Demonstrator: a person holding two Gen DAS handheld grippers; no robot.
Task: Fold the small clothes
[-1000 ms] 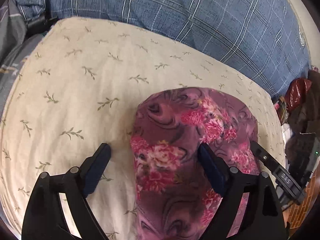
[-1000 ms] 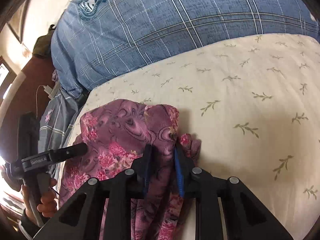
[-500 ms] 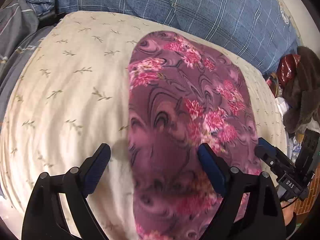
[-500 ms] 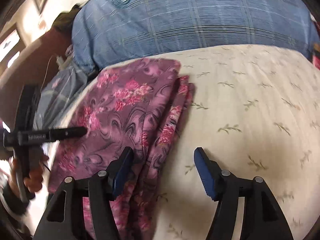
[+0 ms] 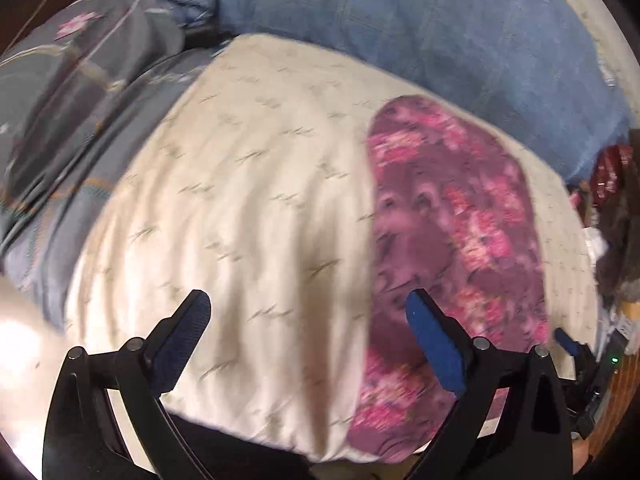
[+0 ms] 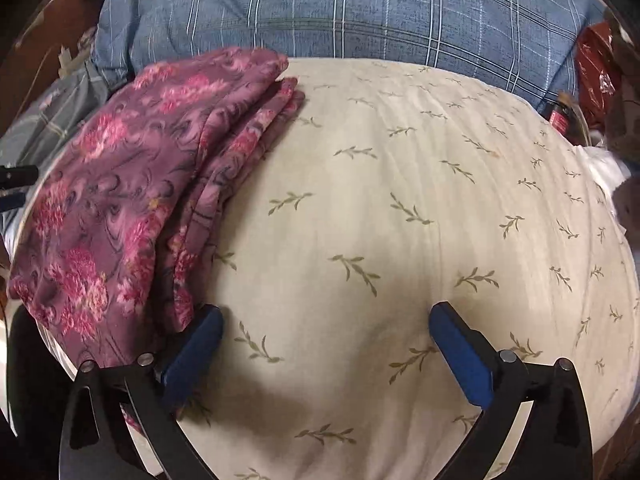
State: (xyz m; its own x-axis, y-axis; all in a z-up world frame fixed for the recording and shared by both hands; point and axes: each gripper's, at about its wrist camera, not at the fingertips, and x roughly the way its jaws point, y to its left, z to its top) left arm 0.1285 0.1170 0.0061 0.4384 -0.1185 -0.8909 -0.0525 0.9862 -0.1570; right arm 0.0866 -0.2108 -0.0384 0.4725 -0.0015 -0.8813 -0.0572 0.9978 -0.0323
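A purple cloth with pink flowers [image 5: 452, 240] lies folded into a long strip on a cream pillow with a leaf print [image 5: 248, 208]. In the right wrist view the cloth [image 6: 120, 200] lies at the pillow's [image 6: 400, 220] left side, its layers stacked. My left gripper [image 5: 308, 320] is open and empty, above the pillow just left of the cloth; its right finger overlaps the cloth's edge. My right gripper [image 6: 326, 336] is open and empty, above bare pillow to the right of the cloth; its left finger is next to the cloth's near end.
A blue plaid quilt [image 6: 340, 12] lies behind the pillow. A grey patterned blanket [image 5: 68, 92] is at the left. Red bags and dark clutter [image 6: 600, 64] crowd the right edge. The other gripper's tip [image 6: 16, 176] shows at the far left.
My right gripper let go of the cloth, opened and drew back to the right. The cloth now lies flat and folded. My left gripper pulled back and to the left, still open.
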